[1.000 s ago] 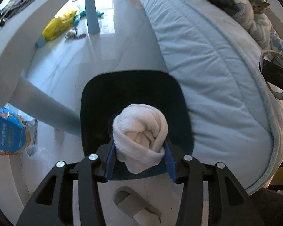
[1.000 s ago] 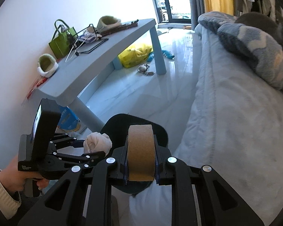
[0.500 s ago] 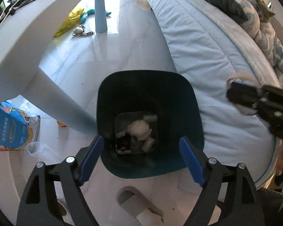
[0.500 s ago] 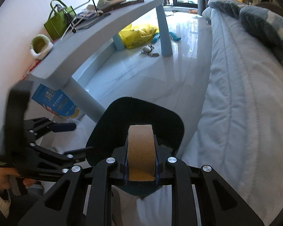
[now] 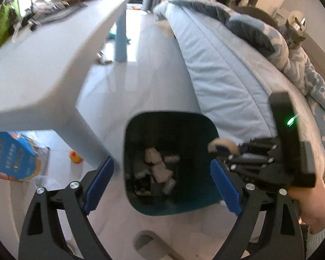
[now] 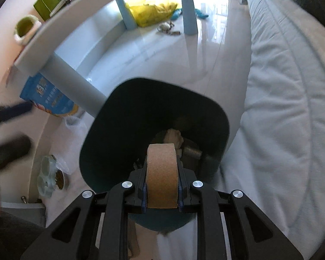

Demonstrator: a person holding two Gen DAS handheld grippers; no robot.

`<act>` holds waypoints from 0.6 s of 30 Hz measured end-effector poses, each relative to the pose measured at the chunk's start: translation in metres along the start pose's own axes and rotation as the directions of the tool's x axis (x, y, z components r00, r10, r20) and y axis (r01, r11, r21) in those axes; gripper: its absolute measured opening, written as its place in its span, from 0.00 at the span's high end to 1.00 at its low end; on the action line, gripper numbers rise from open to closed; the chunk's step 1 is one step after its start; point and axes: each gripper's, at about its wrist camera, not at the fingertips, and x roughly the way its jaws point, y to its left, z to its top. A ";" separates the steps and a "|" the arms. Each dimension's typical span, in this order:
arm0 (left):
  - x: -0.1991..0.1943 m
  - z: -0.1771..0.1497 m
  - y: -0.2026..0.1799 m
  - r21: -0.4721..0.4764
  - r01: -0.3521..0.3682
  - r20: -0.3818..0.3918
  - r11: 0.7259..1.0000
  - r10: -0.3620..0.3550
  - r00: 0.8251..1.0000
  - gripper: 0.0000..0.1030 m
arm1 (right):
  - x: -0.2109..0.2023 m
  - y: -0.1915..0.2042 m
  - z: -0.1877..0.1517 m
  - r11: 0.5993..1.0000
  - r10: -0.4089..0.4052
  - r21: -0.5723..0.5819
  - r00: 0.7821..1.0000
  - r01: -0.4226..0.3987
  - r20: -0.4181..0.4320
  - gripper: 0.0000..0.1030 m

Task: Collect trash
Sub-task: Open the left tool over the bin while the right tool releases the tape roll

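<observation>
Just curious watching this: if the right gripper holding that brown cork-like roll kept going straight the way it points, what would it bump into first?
Probably the trash already lying in the dark bin: the right gripper aims into its open mouth, toward the white wad. Depth is unclear.

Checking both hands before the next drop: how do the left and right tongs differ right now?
Left tongs stand wide open and empty, having just opened; right tongs are shut on a cardboard roll. Both sit above the dark bin, where the white wad lies.

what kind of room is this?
Likely a bedroom in a home: a made bed with a blanket, a low table beside it, and a trash bin on the tiled floor.
</observation>
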 end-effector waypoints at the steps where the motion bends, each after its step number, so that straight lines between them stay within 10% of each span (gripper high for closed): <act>1: -0.006 0.002 0.001 0.002 -0.023 0.025 1.000 0.023 0.999 0.09 | 0.003 0.001 -0.001 1.000 0.002 -0.006 1.000 -0.002 -0.011 0.80; 4: -0.019 0.010 0.002 -0.001 -0.060 0.062 0.998 0.060 0.996 0.09 | 0.015 0.006 -0.003 0.999 -0.005 -0.036 0.999 0.003 -0.043 0.79; 8: -0.042 0.015 -0.004 0.002 -0.042 0.133 0.999 0.041 0.990 0.06 | 0.019 0.009 -0.004 0.998 -0.013 -0.059 0.998 0.009 -0.055 0.48; 18: -0.089 0.011 -0.024 -0.011 -0.061 0.235 0.998 0.062 0.970 0.06 | -0.033 0.013 0.001 0.997 0.011 -0.082 0.997 -0.005 0.075 0.48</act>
